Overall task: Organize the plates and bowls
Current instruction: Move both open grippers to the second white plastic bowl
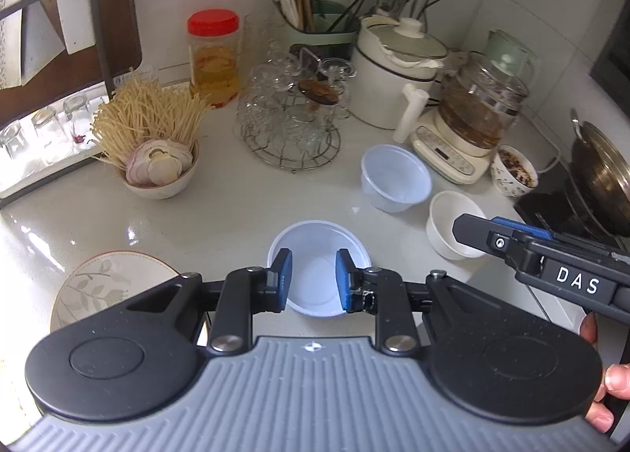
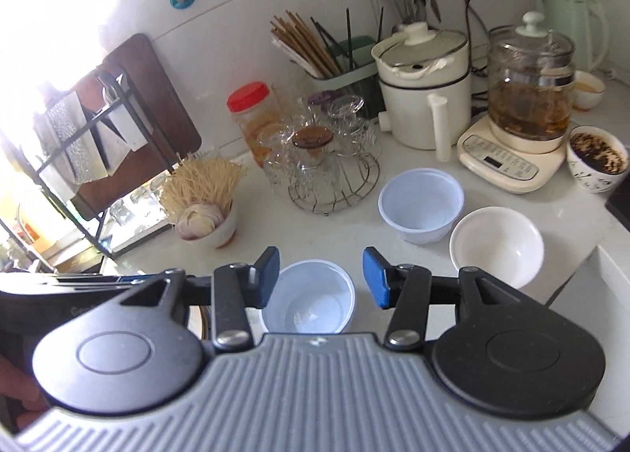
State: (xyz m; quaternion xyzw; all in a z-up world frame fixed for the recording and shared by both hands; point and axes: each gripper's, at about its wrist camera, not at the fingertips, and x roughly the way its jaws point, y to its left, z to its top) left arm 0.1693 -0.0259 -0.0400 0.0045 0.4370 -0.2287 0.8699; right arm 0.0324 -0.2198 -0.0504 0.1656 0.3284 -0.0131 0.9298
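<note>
A translucent plastic bowl sits on the white counter right in front of my left gripper, which is open and empty above it. The same bowl lies below my open, empty right gripper. A second plastic bowl stands farther back. A white ceramic bowl sits to the right, and the right gripper hovers at it in the left wrist view. A leaf-patterned plate lies at the near left.
A bowl of enoki mushrooms and onion, a wire rack of glasses, a red-lidded jar, a white cooker, a glass kettle on its base, a cup and a wok crowd the back.
</note>
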